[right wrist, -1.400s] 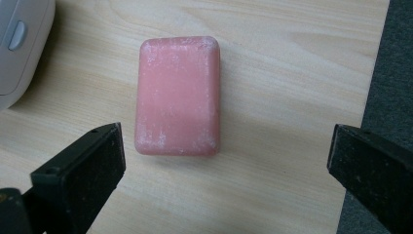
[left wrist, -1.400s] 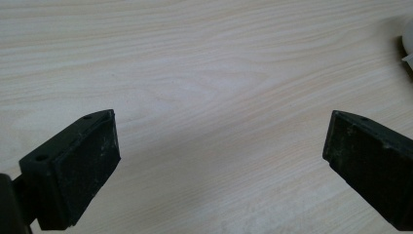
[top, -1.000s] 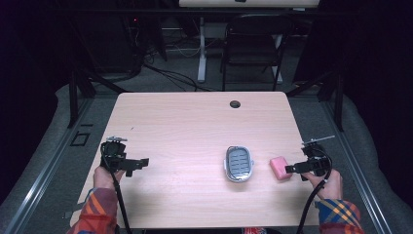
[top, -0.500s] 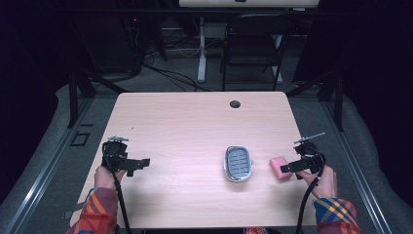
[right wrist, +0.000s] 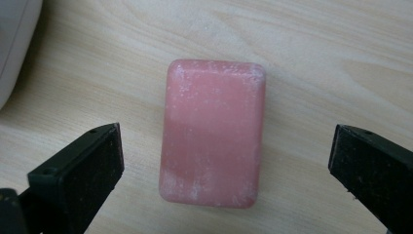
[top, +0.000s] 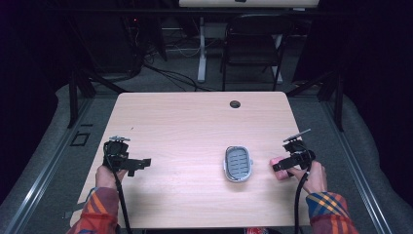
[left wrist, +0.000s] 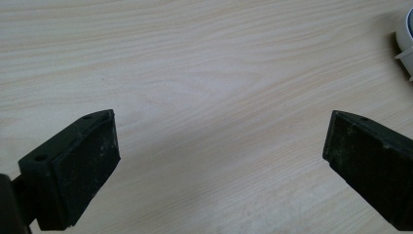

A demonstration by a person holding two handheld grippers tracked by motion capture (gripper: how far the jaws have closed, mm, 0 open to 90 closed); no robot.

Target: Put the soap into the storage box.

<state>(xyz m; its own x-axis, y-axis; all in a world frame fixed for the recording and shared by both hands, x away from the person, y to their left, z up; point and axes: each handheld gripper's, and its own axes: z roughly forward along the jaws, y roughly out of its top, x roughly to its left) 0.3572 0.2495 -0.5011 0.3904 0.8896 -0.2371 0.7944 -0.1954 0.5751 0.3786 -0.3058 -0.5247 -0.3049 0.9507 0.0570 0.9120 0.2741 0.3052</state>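
A pink bar of soap (right wrist: 212, 132) lies flat on the wooden table, seen from above between my right gripper's (right wrist: 224, 168) wide-open jaws, which touch nothing. From the high view the soap (top: 275, 163) sits at the table's right, partly covered by the right gripper (top: 282, 165). A grey-and-white oval soap dish (top: 238, 163) rests just left of the soap; its white rim (right wrist: 12, 44) shows at the top left of the right gripper view. My left gripper (top: 139, 163) is held low over the table's left side, open (left wrist: 221, 161) with bare wood between its jaws.
The dish's white edge (left wrist: 405, 39) peeks in at the top right of the left gripper view. A dark cable grommet (top: 235, 104) sits near the table's far edge. A black chair (top: 253, 46) and desk legs stand beyond the table (top: 185, 126).
My right gripper has shifted left onto the soap, now covering part of it. The left gripper has barely moved.
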